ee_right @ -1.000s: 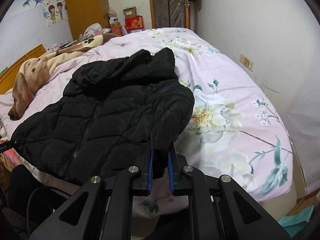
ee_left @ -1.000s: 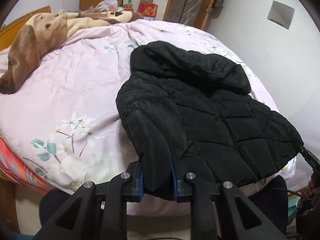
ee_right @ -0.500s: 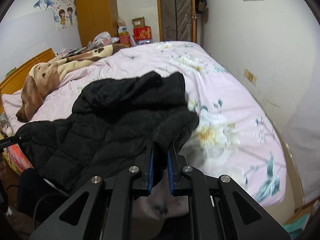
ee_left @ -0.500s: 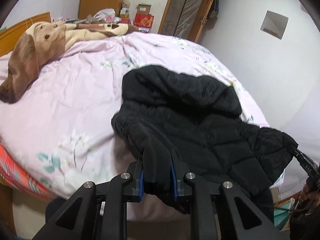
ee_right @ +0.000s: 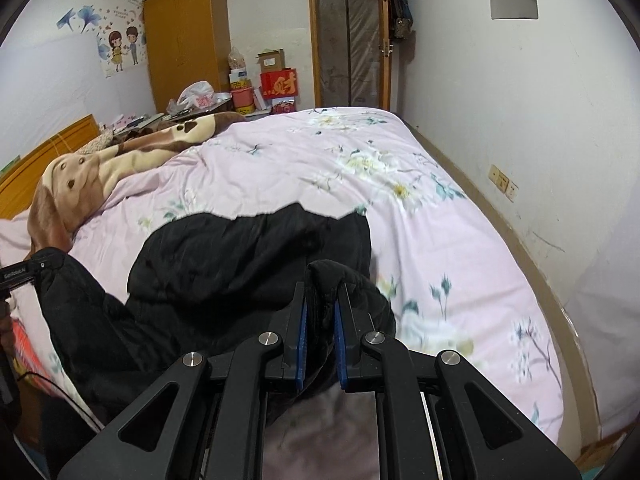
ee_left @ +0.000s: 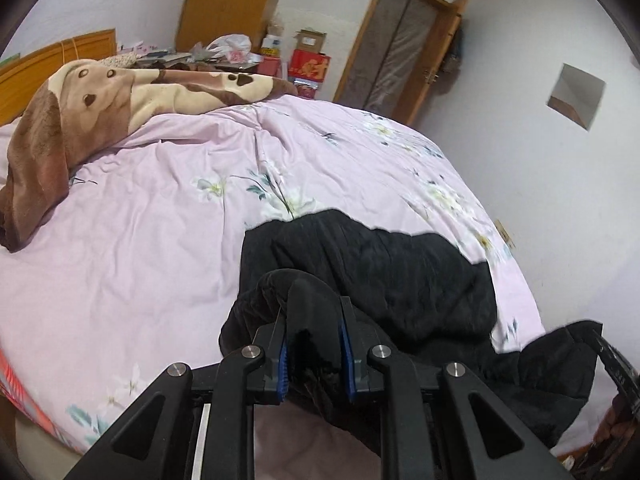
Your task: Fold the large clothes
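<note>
Tools (ee_left: 314, 350) (ee_right: 320, 344) clamping jacket (ee_left: 380, 276), lifted since earlier

Black quilted puffer jacket (ee_left: 380, 280) lies bunched at the near bed edge, hem corners lifted.

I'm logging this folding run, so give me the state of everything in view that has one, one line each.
Jacket: near edge lifted, far part lying on the bed.
Left gripper: shut on jacket.
Right gripper: shut on jacket.
Quilt: spread over the bed, lightly wrinkled.
Blanket: bunched near the headboard.
Door: appears shut.
Wardrobe: doors shut.
</note>
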Demonstrator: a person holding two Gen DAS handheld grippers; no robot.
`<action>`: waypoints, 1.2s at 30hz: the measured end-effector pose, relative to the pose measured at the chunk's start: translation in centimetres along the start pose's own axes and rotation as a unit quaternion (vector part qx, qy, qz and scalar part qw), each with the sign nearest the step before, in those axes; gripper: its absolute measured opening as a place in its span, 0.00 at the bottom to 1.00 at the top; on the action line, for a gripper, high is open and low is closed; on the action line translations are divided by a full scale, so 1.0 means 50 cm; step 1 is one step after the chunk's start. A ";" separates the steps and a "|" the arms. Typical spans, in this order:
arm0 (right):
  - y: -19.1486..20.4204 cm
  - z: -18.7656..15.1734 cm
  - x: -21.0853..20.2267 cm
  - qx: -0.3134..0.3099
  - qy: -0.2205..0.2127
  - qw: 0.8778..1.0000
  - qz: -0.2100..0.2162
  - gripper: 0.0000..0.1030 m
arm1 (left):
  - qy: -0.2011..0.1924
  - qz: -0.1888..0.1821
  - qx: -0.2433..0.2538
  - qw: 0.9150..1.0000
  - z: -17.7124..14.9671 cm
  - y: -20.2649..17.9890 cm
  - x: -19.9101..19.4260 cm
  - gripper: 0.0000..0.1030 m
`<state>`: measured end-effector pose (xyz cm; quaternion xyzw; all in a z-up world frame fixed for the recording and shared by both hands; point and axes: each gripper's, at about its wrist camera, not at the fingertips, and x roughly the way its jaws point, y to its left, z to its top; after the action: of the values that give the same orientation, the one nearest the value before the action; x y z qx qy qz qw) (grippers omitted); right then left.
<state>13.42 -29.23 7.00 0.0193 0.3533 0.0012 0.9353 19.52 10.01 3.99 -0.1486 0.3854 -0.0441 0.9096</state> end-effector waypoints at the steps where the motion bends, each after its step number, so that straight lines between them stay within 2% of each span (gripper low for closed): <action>1: -0.002 0.020 0.014 0.003 0.001 1.000 0.000 0.11 | 0.001 0.000 -0.004 1.000 0.019 0.002 0.014 0.20; 7: -0.022 0.109 0.101 0.015 0.023 1.000 0.001 0.11 | 0.026 0.012 -0.027 0.999 0.110 0.018 0.114 0.20; 14: -0.037 0.198 0.239 0.026 0.059 0.998 -0.015 0.11 | 0.059 0.027 -0.055 0.996 0.180 0.043 0.245 0.21; 22: -0.046 0.247 0.384 0.024 0.100 0.994 -0.032 0.13 | 0.105 0.031 -0.097 0.989 0.215 0.081 0.374 0.26; 25: -0.046 0.265 0.420 0.018 0.108 0.992 -0.056 0.22 | 0.115 0.027 -0.106 0.987 0.218 0.091 0.400 0.28; 27: -0.047 0.280 0.428 0.014 0.102 0.993 -0.061 0.22 | 0.110 0.023 -0.113 0.987 0.220 0.101 0.402 0.35; 29: -0.055 0.297 0.422 0.014 0.084 0.994 -0.061 0.23 | 0.085 0.020 -0.122 0.989 0.228 0.119 0.386 0.57; 32: -0.070 0.304 0.410 0.006 0.062 0.996 -0.061 0.37 | 0.045 0.009 -0.117 0.992 0.245 0.144 0.349 0.61; 33: -0.075 0.300 0.407 -0.006 0.057 0.996 -0.062 0.48 | 0.036 0.012 -0.111 0.993 0.248 0.150 0.340 0.62; 34: -0.081 0.295 0.407 -0.016 0.056 0.997 -0.058 0.53 | 0.034 0.017 -0.105 0.994 0.252 0.157 0.335 0.66; 36: -0.096 0.279 0.408 -0.020 0.061 0.997 -0.037 0.53 | 0.037 0.019 -0.083 0.996 0.248 0.166 0.328 0.71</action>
<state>37.91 -34.20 3.81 -0.0127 0.4102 -0.0247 0.9116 39.56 17.65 -1.67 -0.2146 0.4241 -0.0006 0.8798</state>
